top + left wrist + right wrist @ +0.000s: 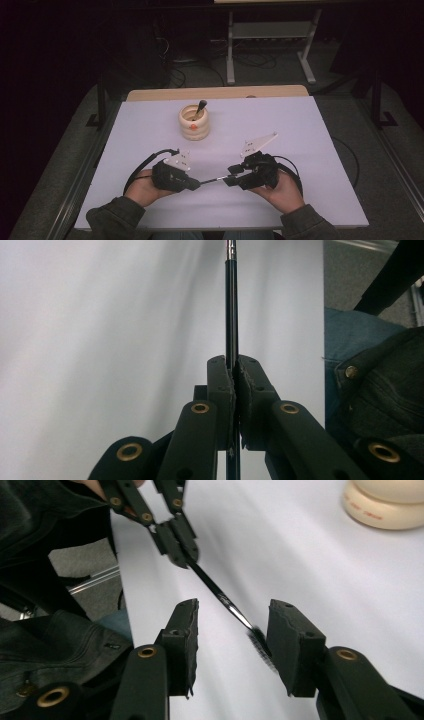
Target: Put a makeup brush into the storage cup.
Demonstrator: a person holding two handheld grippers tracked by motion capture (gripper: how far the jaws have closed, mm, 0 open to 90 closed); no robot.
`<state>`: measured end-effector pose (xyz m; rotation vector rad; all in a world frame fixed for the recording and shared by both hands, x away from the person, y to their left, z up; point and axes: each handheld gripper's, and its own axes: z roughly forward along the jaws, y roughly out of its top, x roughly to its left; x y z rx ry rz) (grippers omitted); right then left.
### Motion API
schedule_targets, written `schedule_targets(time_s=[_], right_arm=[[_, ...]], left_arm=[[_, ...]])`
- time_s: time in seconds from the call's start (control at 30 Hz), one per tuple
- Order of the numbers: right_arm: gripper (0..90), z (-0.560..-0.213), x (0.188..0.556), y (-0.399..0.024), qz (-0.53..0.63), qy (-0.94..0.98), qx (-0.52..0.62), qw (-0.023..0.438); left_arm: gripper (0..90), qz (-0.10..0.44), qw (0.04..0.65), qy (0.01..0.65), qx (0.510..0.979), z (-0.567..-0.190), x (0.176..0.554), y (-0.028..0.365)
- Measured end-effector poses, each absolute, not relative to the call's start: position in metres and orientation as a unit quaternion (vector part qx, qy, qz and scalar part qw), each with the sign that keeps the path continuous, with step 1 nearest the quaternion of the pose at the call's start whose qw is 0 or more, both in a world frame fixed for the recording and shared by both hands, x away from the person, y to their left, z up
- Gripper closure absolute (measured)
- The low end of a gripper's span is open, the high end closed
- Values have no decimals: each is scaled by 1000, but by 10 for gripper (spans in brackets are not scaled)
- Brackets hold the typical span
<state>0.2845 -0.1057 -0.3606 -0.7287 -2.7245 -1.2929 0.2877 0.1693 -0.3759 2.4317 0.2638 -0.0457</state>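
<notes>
Left claw [234, 385] clamps our brush [220, 597] by its handle, centre frame; right claw [231, 640] apart, freeing the bristles.

The high view looks forward and down on the whole white table [310, 150], while both gripper views ride close above it, sharing the brush [220, 597] at twelve o'clock.

brush [212, 179] between claws, holder [194, 122] behind
</notes>
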Motion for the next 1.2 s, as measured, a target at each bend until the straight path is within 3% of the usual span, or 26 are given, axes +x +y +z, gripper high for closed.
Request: schedule_targets(time_s=[0.23, 0.37, 0.53, 0.67, 0.93, 1.1, 1.2], right_arm=[[538, -366, 288, -107, -417, -876, -241, 27], [556, -365, 288, -101, -425, -873, -234, 53], [739, -359, 288, -93, -425, -877, -214, 61], [835, -359, 293, -92, -431, -874, -193, 112], [848, -348, 291, -79, -372, -909, -168, 85], [848, -335, 290, -69, -338, -929, -136, 68], [847, -327, 288, -64, -335, -932, -127, 65]], left_arm=[[852, -13, 357, 92, 930, -372, 286, 173], [853, -12, 372, 78, 925, -370, 284, 173], [852, -6, 371, 68, 926, -369, 282, 173], [823, -1, 360, 71, 930, -373, 281, 172], [728, 8, 335, 61, 940, -374, 277, 162], [743, 3, 337, 59, 940, -370, 275, 160], [819, 2, 338, 50, 940, -369, 274, 158]])
